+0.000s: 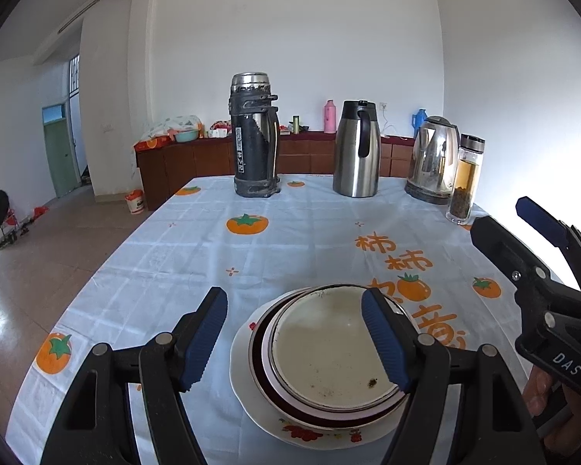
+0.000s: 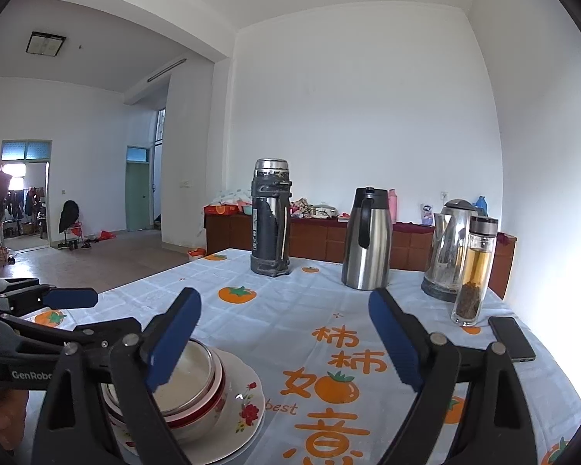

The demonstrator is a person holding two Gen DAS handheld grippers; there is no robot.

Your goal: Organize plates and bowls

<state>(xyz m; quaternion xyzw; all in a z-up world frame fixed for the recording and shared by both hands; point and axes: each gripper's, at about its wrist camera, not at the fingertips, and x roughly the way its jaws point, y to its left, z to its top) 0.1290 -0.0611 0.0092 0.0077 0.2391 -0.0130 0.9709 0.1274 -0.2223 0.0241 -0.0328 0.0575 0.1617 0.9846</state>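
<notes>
On the persimmon-print tablecloth (image 1: 275,240), a steel-rimmed bowl (image 1: 329,352) nests in bowls on a floral plate (image 1: 248,395); "best" reads nearby; both grippers, left (image 1: 294,341) and right (image 2: 286,341), gape empty.

Low in the frame we see the right gripper (image 2: 286,337), its blue-padded jaws wide apart with nothing between them. At lower left a stack of nested bowls (image 2: 189,395) sits on a white flowered plate (image 2: 248,407) on the bench (image 2: 275,317), with the left gripper (image 2: 69,297) at the left edge.
</notes>
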